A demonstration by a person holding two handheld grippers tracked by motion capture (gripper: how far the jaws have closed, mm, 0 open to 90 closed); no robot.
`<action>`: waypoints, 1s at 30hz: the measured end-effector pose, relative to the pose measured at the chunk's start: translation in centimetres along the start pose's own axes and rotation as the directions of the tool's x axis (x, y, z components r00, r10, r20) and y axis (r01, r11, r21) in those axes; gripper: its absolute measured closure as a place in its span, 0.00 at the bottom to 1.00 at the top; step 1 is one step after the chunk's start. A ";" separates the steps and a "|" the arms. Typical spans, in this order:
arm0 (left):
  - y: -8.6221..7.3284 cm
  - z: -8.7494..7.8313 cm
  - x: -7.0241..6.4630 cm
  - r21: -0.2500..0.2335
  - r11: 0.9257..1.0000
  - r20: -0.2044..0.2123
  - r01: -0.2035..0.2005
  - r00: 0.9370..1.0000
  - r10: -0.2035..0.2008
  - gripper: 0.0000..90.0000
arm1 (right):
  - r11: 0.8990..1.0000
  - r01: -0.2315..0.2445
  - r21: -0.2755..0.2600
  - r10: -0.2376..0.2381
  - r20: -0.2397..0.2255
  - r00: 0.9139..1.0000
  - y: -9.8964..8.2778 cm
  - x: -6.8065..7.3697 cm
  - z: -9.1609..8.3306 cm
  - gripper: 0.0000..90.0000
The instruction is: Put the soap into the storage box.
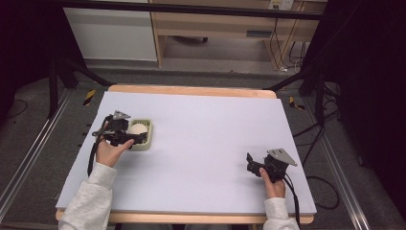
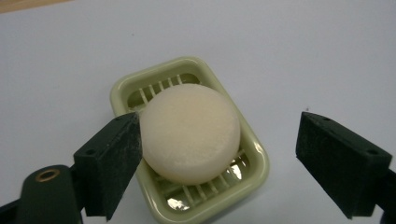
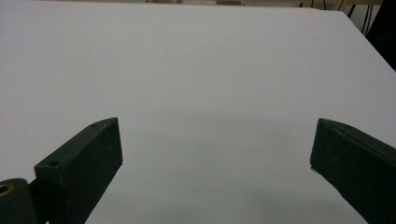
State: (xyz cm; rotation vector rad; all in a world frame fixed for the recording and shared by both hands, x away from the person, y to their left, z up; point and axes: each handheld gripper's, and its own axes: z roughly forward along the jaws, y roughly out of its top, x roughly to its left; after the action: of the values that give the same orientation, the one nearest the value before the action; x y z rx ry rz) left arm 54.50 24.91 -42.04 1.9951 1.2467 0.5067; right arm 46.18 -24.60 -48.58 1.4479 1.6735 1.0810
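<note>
Pale lavender sheeting covers my counter [image 1: 206, 143], wood showing along its far edge. Grey floor, black frame legs and a light wooden cabinet [image 1: 215, 24] lie beyond. At near left, my left hand-held gripper [image 1: 125, 135] hangs spread over a round cream soap [image 2: 189, 132] lying in a green slatted dish [image 2: 254, 154]. At near right, my right hand-held gripper [image 1: 253, 165] is spread above bare sheeting.

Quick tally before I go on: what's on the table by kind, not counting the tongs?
Soap bar, round, cream: 1
Soap dish, pale green, slotted, holding the bar: 1
Total: 2
</note>
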 end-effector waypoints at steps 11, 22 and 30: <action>-2.5 -2.2 -0.4 -0.081 0.997 0.008 0.015 1.000 -0.014 0.16 | 1.000 -0.001 -0.003 0.001 -0.001 1.000 0.0 0.0 -0.1 0.03; -5.6 -3.7 -0.5 -0.107 0.993 0.010 0.040 0.999 -0.039 0.17 | 1.000 0.000 -0.002 0.000 0.002 1.000 0.0 0.0 0.0 0.03; -8.1 -4.3 0.0 -0.083 0.995 -0.017 0.052 0.998 -0.053 0.16 | 1.000 0.001 0.000 -0.001 0.000 1.000 0.0 0.0 0.0 0.03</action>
State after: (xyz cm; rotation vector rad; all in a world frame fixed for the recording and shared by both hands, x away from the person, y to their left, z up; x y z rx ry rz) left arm 46.80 28.69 -45.19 1.8881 1.2663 0.5441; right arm 46.17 -24.59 -48.57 1.4470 1.6737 1.0809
